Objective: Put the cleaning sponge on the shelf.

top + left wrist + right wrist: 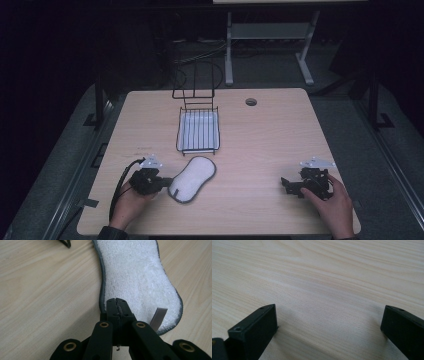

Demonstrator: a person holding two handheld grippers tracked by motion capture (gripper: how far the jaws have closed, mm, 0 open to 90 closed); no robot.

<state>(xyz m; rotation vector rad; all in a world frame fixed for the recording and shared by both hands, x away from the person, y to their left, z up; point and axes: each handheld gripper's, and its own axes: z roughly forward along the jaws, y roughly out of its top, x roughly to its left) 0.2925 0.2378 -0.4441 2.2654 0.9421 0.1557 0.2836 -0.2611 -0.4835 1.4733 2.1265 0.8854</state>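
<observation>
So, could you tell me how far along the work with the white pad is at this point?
Done: the left tongs have closed on the near edge of the white pad. In hand: that grip, with the pad lying flat on the table, just short of the wire rack. Left: lifting and placing it, probably there. The right tongs rest open, apart.

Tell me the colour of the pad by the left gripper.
The pad is white and fluffy with a dark grey edging; the left gripper view shows it best.

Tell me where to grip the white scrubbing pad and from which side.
Grip the scrubbing pad at its near rounded end, on the grey stitched rim, coming in low from the person's left. It lies flat on the table, so only an edge offers purchase. The left tongs are shut there.
</observation>
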